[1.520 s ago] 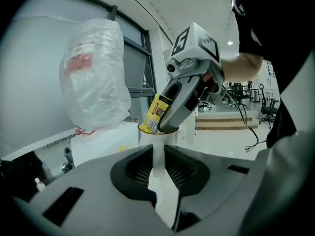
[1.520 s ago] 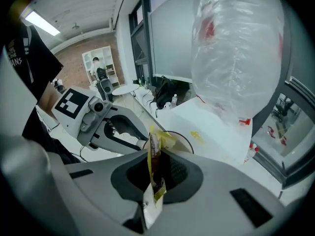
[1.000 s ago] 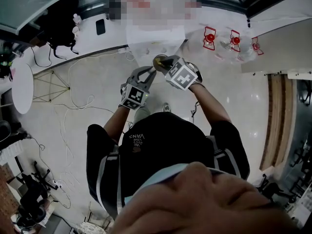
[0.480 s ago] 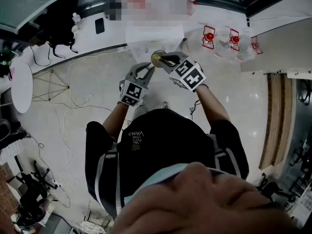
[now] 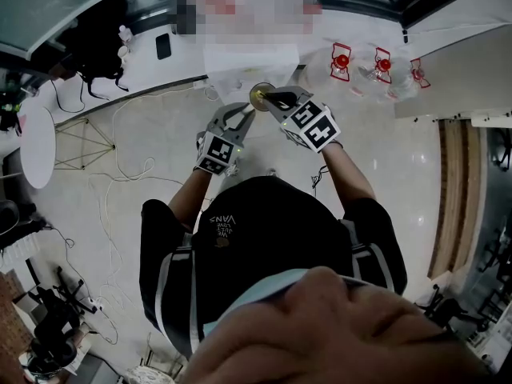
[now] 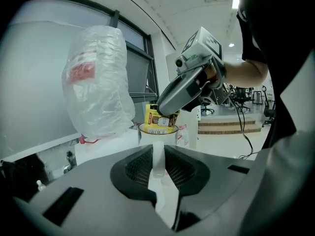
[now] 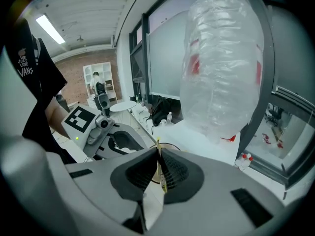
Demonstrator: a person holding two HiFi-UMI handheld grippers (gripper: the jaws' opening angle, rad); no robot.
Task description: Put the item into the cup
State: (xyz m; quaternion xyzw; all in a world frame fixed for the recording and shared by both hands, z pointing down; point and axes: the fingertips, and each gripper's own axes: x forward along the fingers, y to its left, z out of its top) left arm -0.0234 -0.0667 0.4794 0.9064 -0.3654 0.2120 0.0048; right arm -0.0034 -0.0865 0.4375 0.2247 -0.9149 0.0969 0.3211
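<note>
In the left gripper view my left gripper point(image 6: 158, 167) is shut on the near wall of a pale cup point(image 6: 158, 129), which it holds upright in the air. A yellow printed packet point(image 6: 158, 118) stands in the cup's mouth, and my right gripper point(image 6: 170, 101) is shut on its top. From the right gripper view the packet point(image 7: 159, 149) shows edge-on between the pads of the right gripper point(image 7: 160, 170), with the cup's rim point(image 7: 173, 147) just beyond. In the head view the left gripper point(image 5: 240, 117) and right gripper point(image 5: 276, 99) meet at the cup point(image 5: 260, 94) in front of the person.
A large clear plastic bag point(image 6: 98, 82) stands on a white counter point(image 6: 106, 142) just behind the cup. Red-capped bottles point(image 5: 342, 61) lie at the back right. A round white table point(image 5: 36, 142) and loose cables point(image 5: 120, 174) are on the floor at the left.
Both grippers have moved slightly up and away with the cup and packet. The right gripper's marker cube has shifted a little to the right. Both grips are unchanged.
</note>
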